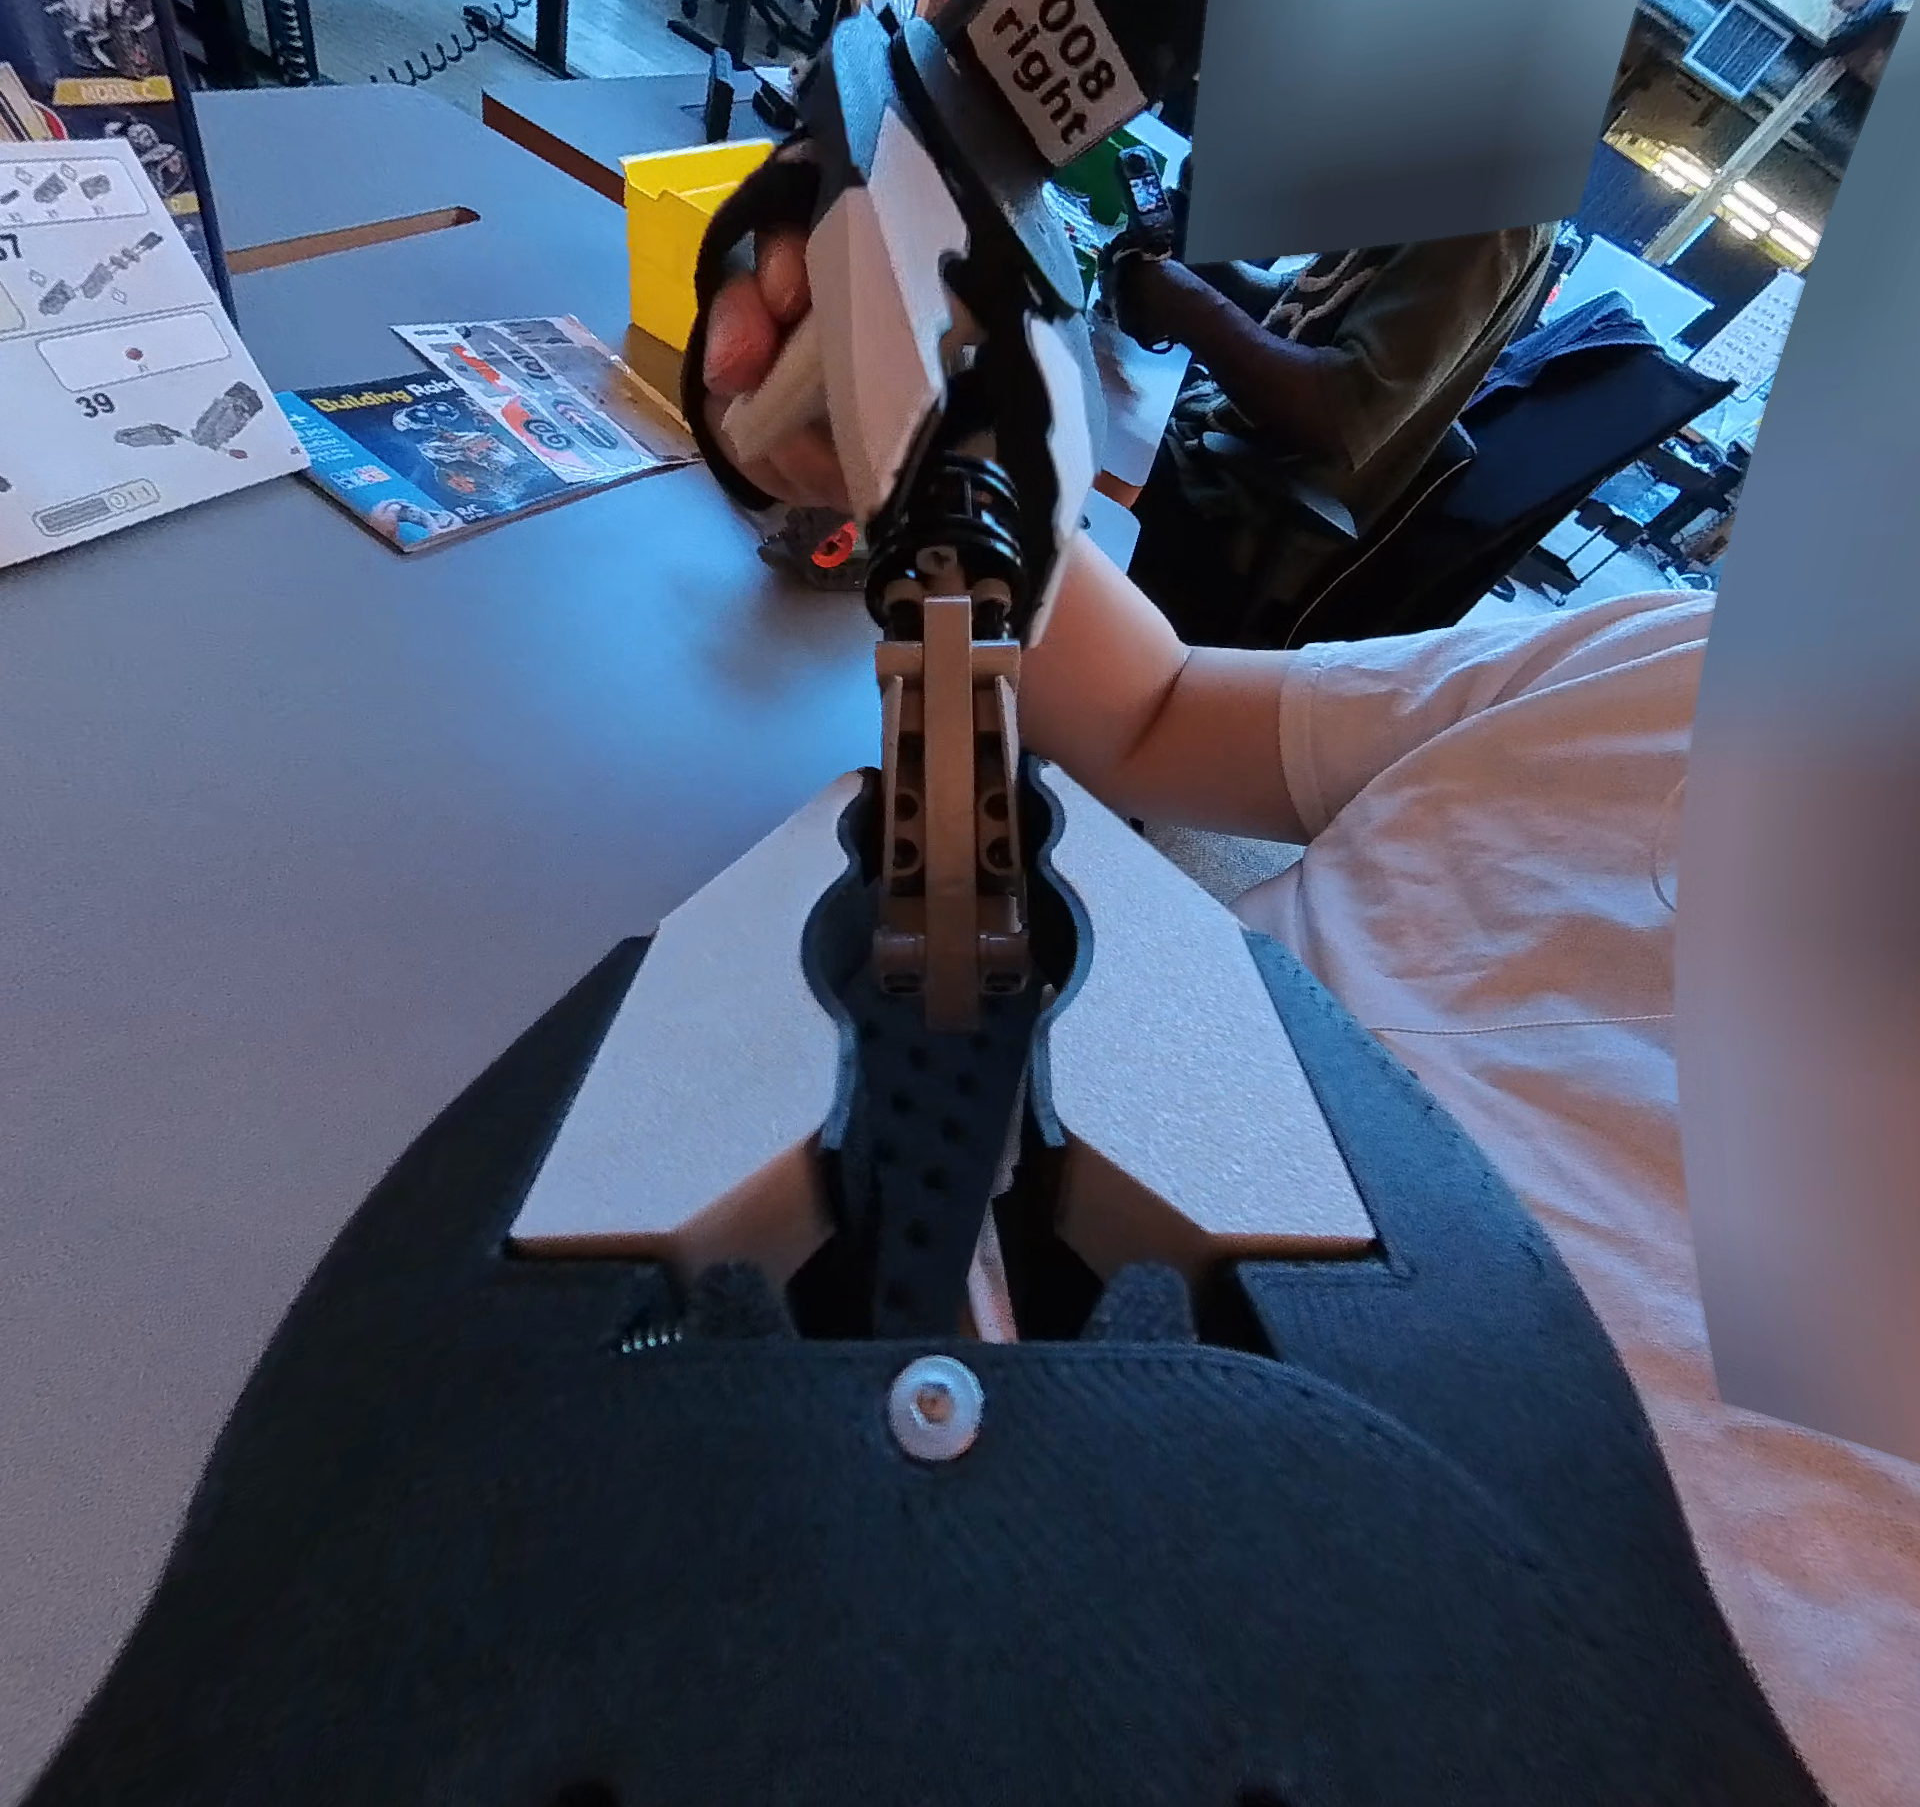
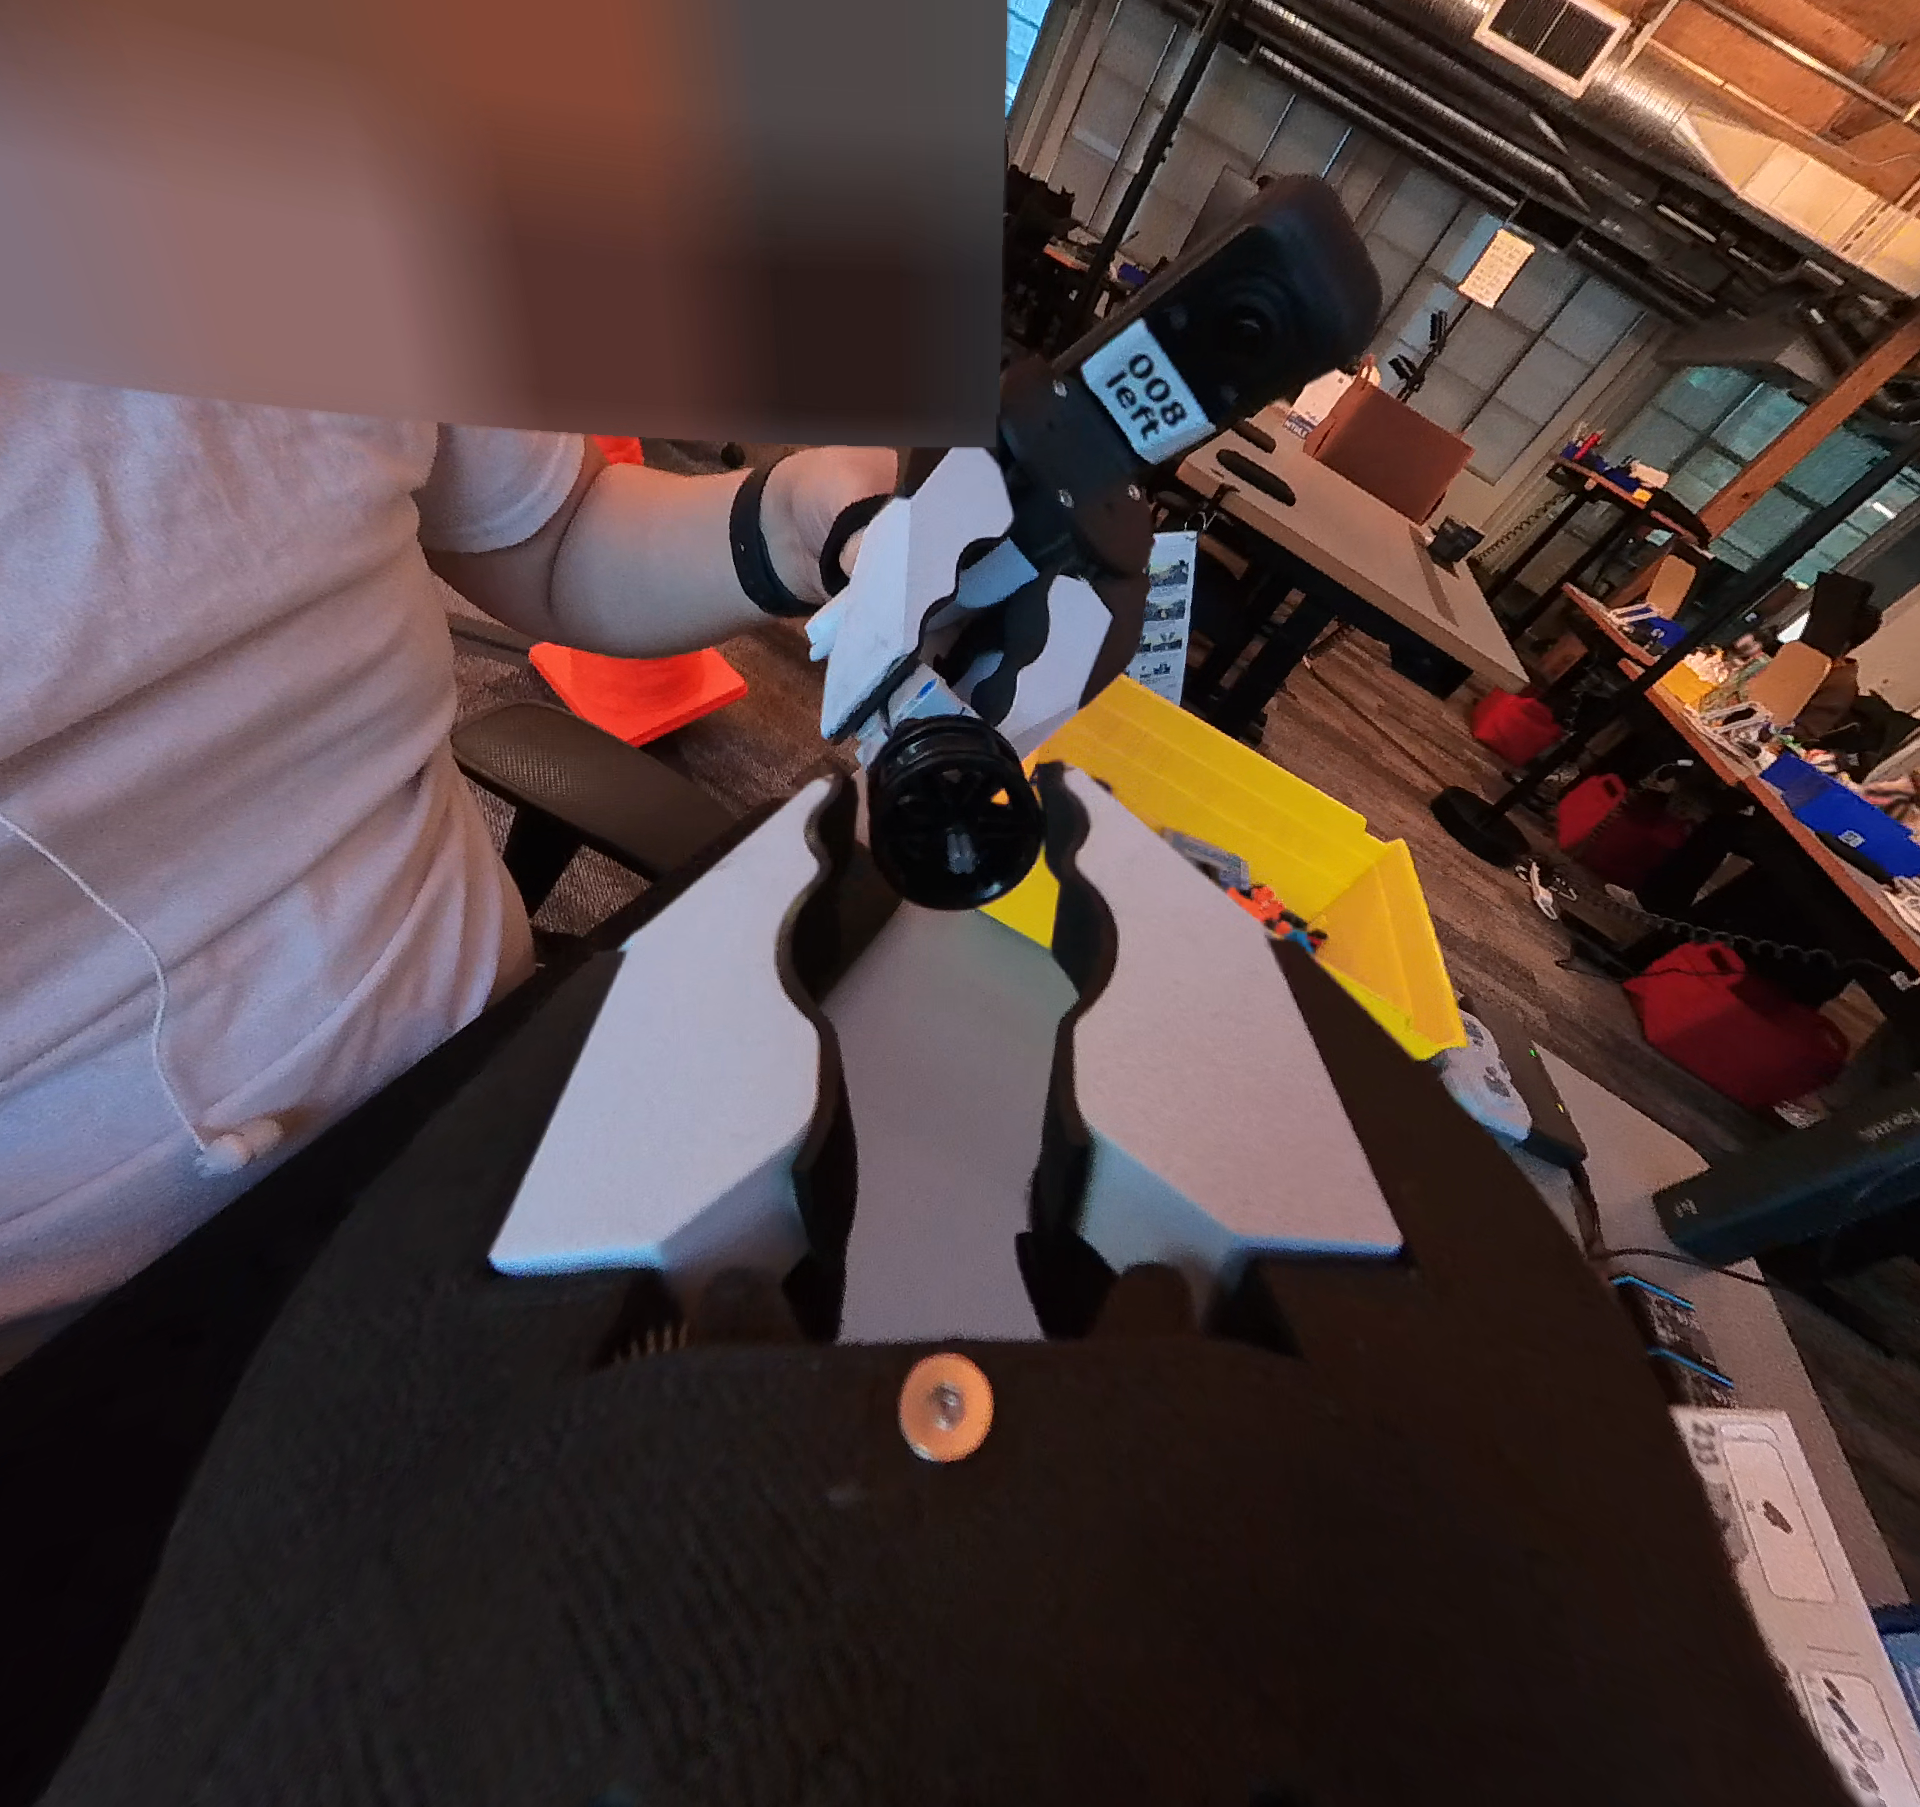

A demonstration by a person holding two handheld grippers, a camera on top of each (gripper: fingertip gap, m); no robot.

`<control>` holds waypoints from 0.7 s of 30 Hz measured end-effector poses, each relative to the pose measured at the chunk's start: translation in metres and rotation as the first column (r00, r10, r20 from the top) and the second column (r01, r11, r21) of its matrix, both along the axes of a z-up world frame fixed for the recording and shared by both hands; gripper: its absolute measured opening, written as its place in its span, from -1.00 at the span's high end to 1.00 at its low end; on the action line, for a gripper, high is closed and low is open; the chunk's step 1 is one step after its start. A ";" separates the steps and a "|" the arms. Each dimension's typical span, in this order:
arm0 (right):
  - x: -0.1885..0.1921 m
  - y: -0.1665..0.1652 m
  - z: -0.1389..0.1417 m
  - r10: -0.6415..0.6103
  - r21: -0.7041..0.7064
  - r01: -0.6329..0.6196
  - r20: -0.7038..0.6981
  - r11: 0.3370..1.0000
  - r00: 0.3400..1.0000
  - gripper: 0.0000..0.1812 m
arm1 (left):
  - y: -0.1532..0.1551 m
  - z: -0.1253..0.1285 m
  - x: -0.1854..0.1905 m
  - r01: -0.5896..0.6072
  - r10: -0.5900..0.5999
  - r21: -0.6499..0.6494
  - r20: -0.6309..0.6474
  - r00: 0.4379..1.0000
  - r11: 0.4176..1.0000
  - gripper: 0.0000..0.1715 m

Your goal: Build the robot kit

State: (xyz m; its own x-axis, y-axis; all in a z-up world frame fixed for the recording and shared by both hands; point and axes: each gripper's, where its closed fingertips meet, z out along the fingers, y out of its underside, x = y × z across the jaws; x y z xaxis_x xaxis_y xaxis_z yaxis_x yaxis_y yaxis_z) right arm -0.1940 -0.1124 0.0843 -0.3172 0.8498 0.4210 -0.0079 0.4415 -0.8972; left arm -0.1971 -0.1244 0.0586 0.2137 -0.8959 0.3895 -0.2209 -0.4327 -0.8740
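My left gripper is shut on a tan-grey toy-brick beam assembly, held up above the grey table. A black wheel sits on the assembly's far end. My right gripper faces the left one, and its fingertips close on that black wheel from both sides. The right gripper also shows in the left wrist view, with a hand on its grip. The left gripper shows behind the wheel in the right wrist view.
A yellow bin stands on the table beyond the grippers, and several small pieces lie in it. Open instruction pages, a blue booklet and a sticker sheet lie at left. A small dark brick build sits under the right gripper. Less than 4 cm separates the two grippers' tips.
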 end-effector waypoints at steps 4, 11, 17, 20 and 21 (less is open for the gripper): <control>0.000 0.002 0.001 -0.006 -0.014 0.007 0.012 1.000 1.000 0.64 | 0.000 0.000 0.000 -0.006 0.006 0.015 0.000 1.000 1.000 0.72; 0.001 0.008 0.000 -0.007 -0.101 0.012 0.051 0.995 0.999 0.64 | 0.008 0.002 0.000 -0.102 0.122 0.238 -0.072 0.990 0.966 0.72; 0.000 0.010 0.006 0.006 -0.167 -0.001 0.030 0.986 1.000 0.65 | 0.014 0.006 -0.003 -0.174 0.256 0.467 -0.119 0.959 0.867 0.72; -0.001 0.011 0.008 0.030 -0.238 -0.024 0.019 0.971 0.999 0.65 | 0.015 0.009 -0.004 -0.191 0.306 0.554 -0.121 0.944 0.810 0.72; -0.002 0.012 0.008 0.034 -0.257 -0.028 0.018 0.966 0.999 0.65 | 0.016 0.009 -0.005 -0.197 0.321 0.573 -0.122 0.939 0.795 0.73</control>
State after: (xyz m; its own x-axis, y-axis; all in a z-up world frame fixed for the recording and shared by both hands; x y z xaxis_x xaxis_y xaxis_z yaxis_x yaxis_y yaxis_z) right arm -0.1962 -0.1008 0.0922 -0.3520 0.9181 0.1822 0.0034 0.1959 -0.9806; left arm -0.2024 -0.1080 0.0674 0.4869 -0.8442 -0.2240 -0.3679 0.0345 -0.9292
